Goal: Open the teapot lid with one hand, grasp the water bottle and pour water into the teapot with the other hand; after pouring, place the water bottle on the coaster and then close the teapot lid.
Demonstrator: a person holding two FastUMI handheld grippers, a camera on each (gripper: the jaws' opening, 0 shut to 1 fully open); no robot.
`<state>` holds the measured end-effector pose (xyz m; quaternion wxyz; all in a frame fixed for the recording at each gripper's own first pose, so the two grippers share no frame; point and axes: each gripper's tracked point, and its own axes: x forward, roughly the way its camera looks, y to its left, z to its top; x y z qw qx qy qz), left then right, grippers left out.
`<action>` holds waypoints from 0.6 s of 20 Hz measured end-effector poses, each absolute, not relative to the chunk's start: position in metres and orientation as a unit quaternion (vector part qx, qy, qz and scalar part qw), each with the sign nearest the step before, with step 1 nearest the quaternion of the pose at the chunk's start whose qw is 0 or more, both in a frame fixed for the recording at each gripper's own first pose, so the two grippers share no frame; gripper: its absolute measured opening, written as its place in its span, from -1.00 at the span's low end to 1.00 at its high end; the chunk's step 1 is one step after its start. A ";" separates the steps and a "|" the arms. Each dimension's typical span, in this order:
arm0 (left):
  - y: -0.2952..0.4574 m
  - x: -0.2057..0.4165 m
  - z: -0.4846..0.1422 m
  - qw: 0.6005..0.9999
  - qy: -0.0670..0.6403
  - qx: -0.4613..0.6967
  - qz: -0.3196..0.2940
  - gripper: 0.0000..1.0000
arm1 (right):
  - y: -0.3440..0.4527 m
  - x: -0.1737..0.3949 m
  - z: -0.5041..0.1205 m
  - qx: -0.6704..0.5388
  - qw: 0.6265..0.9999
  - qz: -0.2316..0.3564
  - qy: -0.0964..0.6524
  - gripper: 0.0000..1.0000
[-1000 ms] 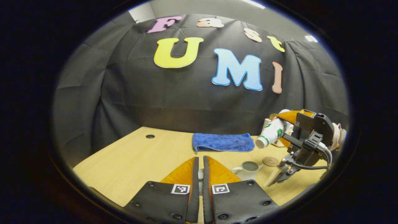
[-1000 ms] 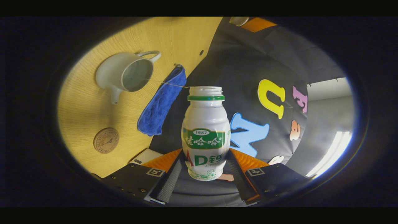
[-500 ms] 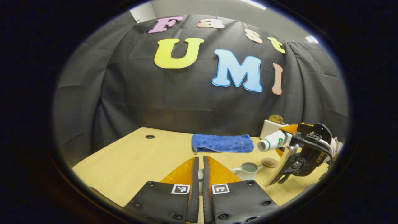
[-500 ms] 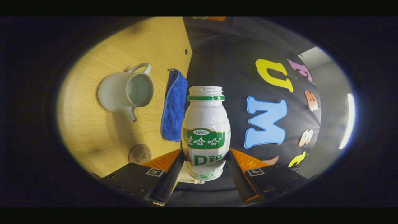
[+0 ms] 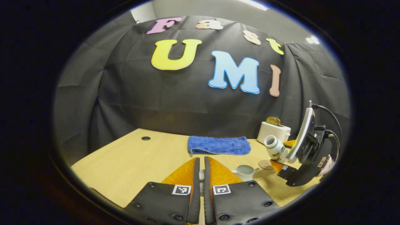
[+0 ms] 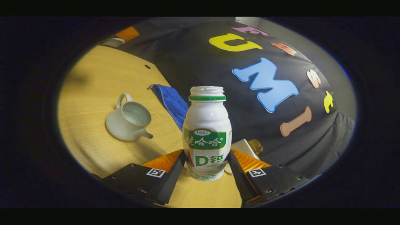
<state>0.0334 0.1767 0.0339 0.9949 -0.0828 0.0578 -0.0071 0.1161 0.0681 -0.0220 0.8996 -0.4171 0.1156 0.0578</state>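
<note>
- Left gripper view: the left gripper [image 5: 200, 175] stayed nearly closed, apparently pinching the lid. The bottle [image 5: 275, 147] had swung back nearly upright beside the coaster [image 5: 265, 164]; pouring looked finished.
- Right gripper view: the right gripper [image 6: 207, 164] clamped the bottle [image 6: 207, 131], right of the open teapot [image 6: 128, 118].

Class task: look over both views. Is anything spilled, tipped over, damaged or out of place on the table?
Nothing stands out. The teapot sits upright and lidless, with no puddle showing around it. The right gripper holds the uncapped water bottle; the blue cloth lies folded.
</note>
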 end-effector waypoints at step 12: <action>0.133 0.052 0.022 0.995 0.055 -0.076 -0.040 -0.77 | 0.041 0.103 -0.004 -0.043 0.992 0.032 0.113 0.61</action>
